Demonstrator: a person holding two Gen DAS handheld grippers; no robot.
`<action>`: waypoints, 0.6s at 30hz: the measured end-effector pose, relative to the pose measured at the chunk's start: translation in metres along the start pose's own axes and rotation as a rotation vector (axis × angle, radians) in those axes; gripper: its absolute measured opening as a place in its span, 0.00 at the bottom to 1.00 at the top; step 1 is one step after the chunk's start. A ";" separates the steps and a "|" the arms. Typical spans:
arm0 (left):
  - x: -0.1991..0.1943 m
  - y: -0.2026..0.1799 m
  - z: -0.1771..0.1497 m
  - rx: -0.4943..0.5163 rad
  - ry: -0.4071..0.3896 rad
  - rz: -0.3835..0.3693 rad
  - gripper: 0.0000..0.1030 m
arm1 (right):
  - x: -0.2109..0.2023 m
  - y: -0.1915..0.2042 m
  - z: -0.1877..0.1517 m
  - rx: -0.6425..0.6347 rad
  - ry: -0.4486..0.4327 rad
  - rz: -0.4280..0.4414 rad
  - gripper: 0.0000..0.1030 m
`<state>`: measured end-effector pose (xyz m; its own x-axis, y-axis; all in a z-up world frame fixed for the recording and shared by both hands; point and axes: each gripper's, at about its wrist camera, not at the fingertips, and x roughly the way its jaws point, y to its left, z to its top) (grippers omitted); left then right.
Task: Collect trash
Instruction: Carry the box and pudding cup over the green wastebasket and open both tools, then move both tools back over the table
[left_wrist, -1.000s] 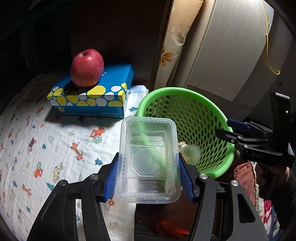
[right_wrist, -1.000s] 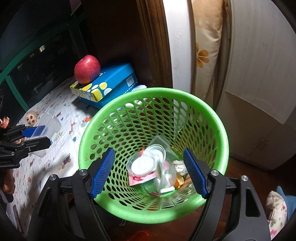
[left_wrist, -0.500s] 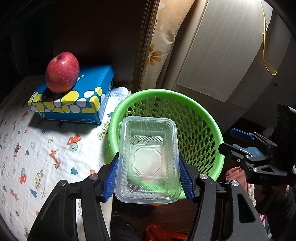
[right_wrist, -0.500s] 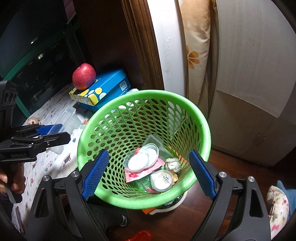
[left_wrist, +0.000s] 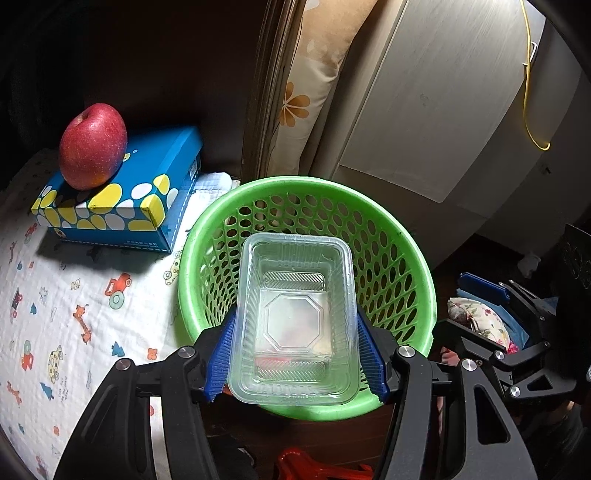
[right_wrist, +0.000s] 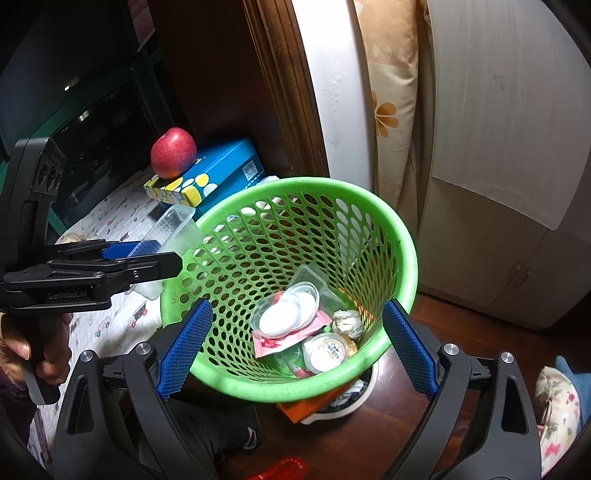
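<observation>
My left gripper (left_wrist: 295, 354) is shut on a clear plastic food container (left_wrist: 295, 317) and holds it over the near rim of the green perforated trash basket (left_wrist: 402, 251). In the right wrist view the container (right_wrist: 173, 225) is at the basket's (right_wrist: 402, 258) left rim, held by the left gripper (right_wrist: 155, 254). My right gripper (right_wrist: 295, 347) is open and empty, its blue pads (right_wrist: 184, 347) on either side of the basket's near rim. The basket holds several pieces of trash: clear lids (right_wrist: 288, 310), a red wrapper (right_wrist: 269, 341), a crumpled ball (right_wrist: 347, 323).
A red apple (left_wrist: 92, 146) sits on a blue spotted tissue box (left_wrist: 122, 195) on a printed cloth (left_wrist: 66, 295) to the left. A floral pillow (left_wrist: 295, 99) and white cabinet (left_wrist: 424, 110) stand behind the basket. A red object (left_wrist: 310, 465) lies on the dark floor.
My left gripper has carried the container right and forward, from beside the basket to over its near rim. My right gripper has pulled back and its jaws have opened wider.
</observation>
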<state>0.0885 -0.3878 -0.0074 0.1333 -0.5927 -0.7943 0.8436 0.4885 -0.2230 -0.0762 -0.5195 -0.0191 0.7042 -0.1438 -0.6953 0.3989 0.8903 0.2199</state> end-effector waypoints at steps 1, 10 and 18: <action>0.002 -0.001 0.001 -0.002 0.001 -0.001 0.55 | 0.000 0.000 0.000 0.001 0.001 -0.001 0.90; 0.017 -0.009 0.006 -0.011 0.015 -0.016 0.61 | 0.001 -0.004 -0.003 0.013 0.008 0.008 0.95; 0.013 -0.006 0.002 -0.041 -0.006 -0.019 0.77 | 0.003 0.000 -0.008 0.008 0.025 0.017 0.95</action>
<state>0.0864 -0.3994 -0.0159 0.1206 -0.6055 -0.7866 0.8241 0.5028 -0.2607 -0.0787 -0.5167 -0.0270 0.6962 -0.1181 -0.7080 0.3918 0.8890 0.2371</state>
